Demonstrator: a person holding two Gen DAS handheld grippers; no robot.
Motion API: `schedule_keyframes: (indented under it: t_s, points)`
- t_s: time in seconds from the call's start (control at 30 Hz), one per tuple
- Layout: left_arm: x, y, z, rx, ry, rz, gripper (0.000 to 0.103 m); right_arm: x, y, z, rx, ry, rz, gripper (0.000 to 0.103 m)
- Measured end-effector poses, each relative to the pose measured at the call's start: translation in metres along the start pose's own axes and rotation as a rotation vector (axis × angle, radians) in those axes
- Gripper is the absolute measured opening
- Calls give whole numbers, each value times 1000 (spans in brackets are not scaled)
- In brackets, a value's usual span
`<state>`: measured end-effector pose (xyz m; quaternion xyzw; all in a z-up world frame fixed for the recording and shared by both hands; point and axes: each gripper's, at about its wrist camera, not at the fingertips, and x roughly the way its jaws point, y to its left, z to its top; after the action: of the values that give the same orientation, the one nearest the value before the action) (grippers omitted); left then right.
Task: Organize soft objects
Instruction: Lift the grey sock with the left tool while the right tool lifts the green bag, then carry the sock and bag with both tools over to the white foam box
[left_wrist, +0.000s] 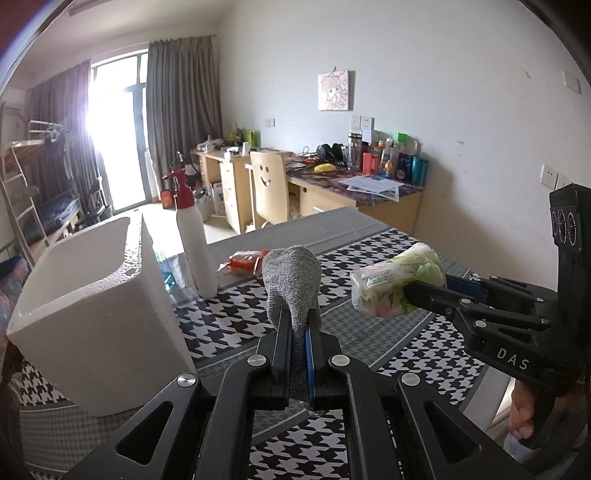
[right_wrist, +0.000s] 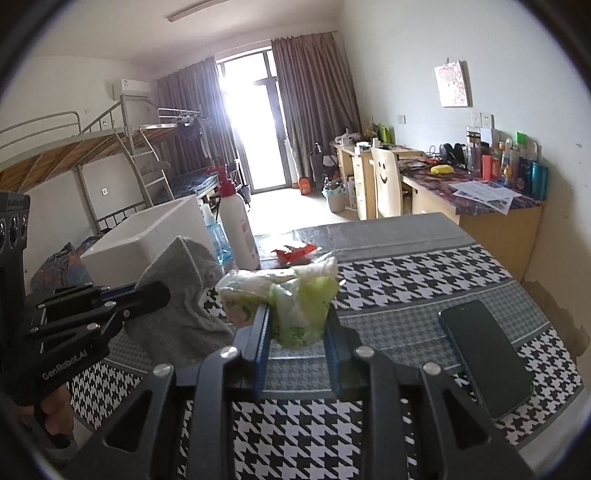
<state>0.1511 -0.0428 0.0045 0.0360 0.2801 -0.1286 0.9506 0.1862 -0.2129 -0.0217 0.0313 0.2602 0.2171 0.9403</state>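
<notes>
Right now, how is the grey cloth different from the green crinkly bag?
The grey cloth is knitted fabric, one plain colour; the green plastic bag is shiny, see-through and printed. The cloth is pinched thin between the left gripper fingers, while the bag bulges between the right gripper fingers, which stand wider apart. Both are soft and held up above the checked tablecloth.

- Daylight pours in through the balcony door (left_wrist: 114, 133), blown out to pure white, with a bluish-purple flare spilling onto the curtains (left_wrist: 181, 96) beside it.
- In the right wrist view the same door (right_wrist: 251, 122) glares likewise; the ceiling lamp (right_wrist: 194, 11) looks unlit.
- The room is evenly bright and the white walls are softly lit.
- Shadows on the surface (left_wrist: 369, 332) are faint and diffuse.
- Strong fisheye bending curves walls and edges; the corners fall into a black vignette.
- The nearest tong parts look slightly soft.
</notes>
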Motion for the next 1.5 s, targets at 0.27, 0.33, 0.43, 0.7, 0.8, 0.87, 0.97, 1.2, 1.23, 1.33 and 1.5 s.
schedule_keyframes:
  t_s: [0.27, 0.33, 0.43, 0.7, 0.8, 0.87, 0.97, 1.2, 1.23, 1.33, 1.5]
  points:
    - [-6, 4, 9, 5, -15, 20, 6, 5, 4, 6, -1, 4, 3, 31]
    - [-7, 6, 11, 1, -16, 23, 6, 5, 7, 9, -8, -2, 7, 31]
    - [-9, 8, 16, -4, -9, 17, 6, 2, 12, 13, -20, -15, 8, 31]
    - [-19, 9, 26, 21, -48, 35, 6, -2, 18, 27, -38, -42, -12, 31]
    - [-23, 11, 28, 24, -57, 36, 6, -4, 20, 30, -47, -49, -11, 31]
    - [-25, 12, 30, 24, -65, 38, 6, -5, 22, 32, -48, -54, -15, 31]
    - [-29, 16, 34, 23, -79, 42, 6, -4, 25, 35, -60, -59, -22, 31]
    - [-36, 27, 39, 20, -110, 70, 6, -3, 32, 44, -73, -66, -17, 31]
    - [-36, 29, 40, 19, -113, 75, 6, -3, 34, 46, -75, -69, -14, 31]
    - [-38, 34, 41, 11, -126, 84, 6, -2, 37, 49, -83, -75, -6, 31]
    - [-43, 42, 44, 9, -152, 108, 6, 0, 41, 55, -78, -86, 18, 31]
